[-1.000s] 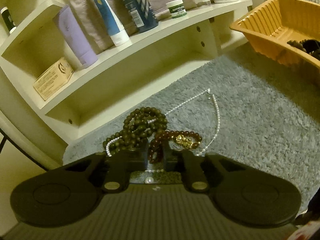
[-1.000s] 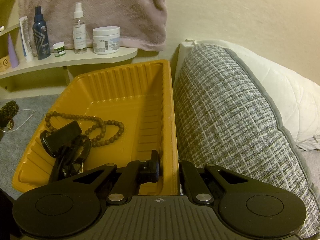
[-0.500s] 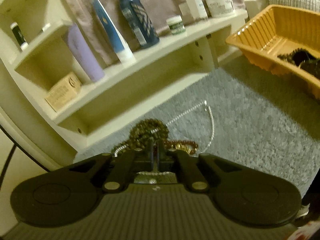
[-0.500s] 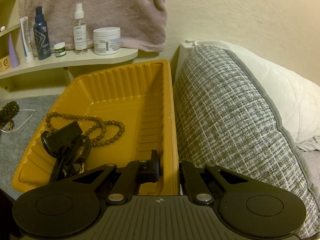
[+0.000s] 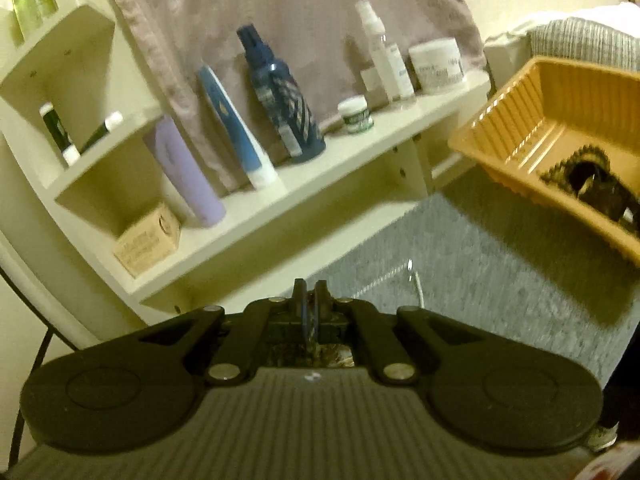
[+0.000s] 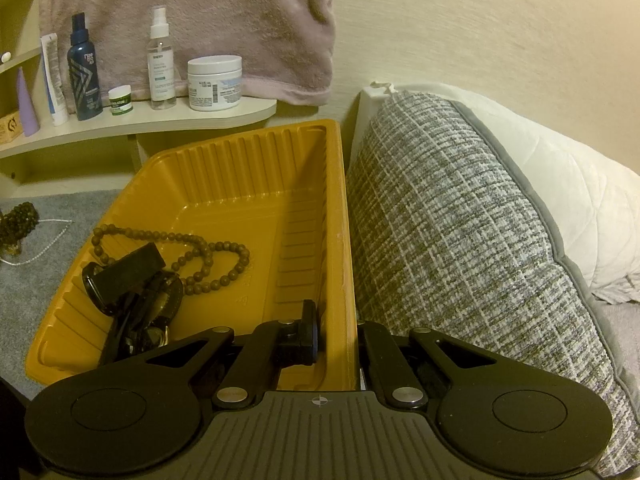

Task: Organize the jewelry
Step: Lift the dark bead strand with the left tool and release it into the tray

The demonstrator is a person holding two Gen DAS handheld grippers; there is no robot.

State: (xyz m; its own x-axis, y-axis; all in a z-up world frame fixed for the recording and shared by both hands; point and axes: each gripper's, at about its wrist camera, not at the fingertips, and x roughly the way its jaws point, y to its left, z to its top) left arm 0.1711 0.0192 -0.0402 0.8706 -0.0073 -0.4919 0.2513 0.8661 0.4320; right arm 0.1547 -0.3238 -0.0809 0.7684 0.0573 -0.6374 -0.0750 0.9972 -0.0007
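My left gripper [image 5: 310, 292] is shut, its fingers pressed together on beaded jewelry; brown beads show under the jaws [image 5: 316, 354], lifted off the grey mat [image 5: 500, 272]. A thin pearl chain [image 5: 414, 280] trails on the mat. In the right wrist view the dark bead bunch [image 6: 18, 220] hangs at the far left above the mat. My right gripper [image 6: 334, 320] straddles the right wall of the orange tray [image 6: 344, 240], one finger inside, one outside. The tray holds a brown bead necklace [image 6: 208, 256] and dark watches [image 6: 136, 288].
A cream shelf [image 5: 304, 184] with bottles, tubes and jars stands behind the mat, a pink towel [image 6: 240, 20] hanging above it. A grey woven cushion [image 6: 460, 248] and a white pillow [image 6: 572, 200] lie right of the tray.
My left gripper has closed on the bead jewelry and lifted it off the mat, tilting upward. The right gripper and tray have not moved.
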